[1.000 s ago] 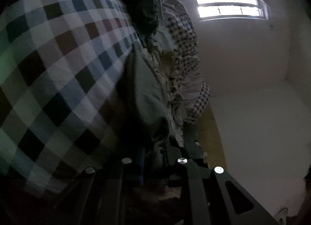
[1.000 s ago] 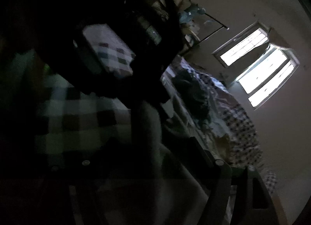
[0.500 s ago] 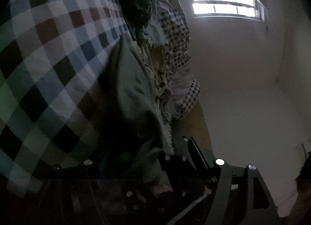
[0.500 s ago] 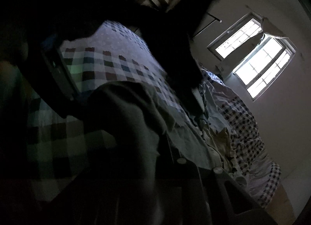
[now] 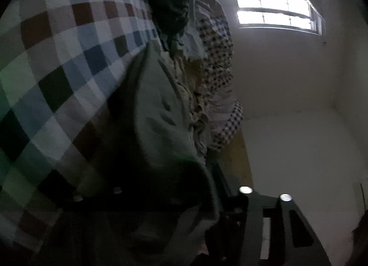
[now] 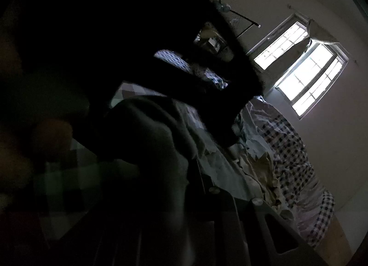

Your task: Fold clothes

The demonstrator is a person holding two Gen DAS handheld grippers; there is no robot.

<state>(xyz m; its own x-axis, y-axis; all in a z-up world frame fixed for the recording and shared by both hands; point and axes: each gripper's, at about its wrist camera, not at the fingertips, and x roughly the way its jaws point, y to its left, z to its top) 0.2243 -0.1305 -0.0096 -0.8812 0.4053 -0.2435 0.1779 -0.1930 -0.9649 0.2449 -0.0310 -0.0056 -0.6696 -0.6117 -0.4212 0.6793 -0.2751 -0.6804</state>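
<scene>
Left gripper (image 5: 165,197), jaws just closing, has the grey-green garment (image 5: 156,114) between them; grip indiscernible in shadow. Right gripper (image 6: 174,197) pinches dark cloth; a black shape hides the upper left of its view.

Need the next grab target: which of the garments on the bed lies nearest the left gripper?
The plain grey-green garment, running down to the left gripper; the dark bundle and small-checked cloth lie farther off.

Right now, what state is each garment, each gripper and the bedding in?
grey garment: crumpled, unfolded, running into both grippers.
clothes pile: heaped, unfolded.
checked sheet: spread out under the clothes.
left gripper: jaws have just been closing, grey garment between them; grip unclear.
right gripper: shut on grey garment.
</scene>
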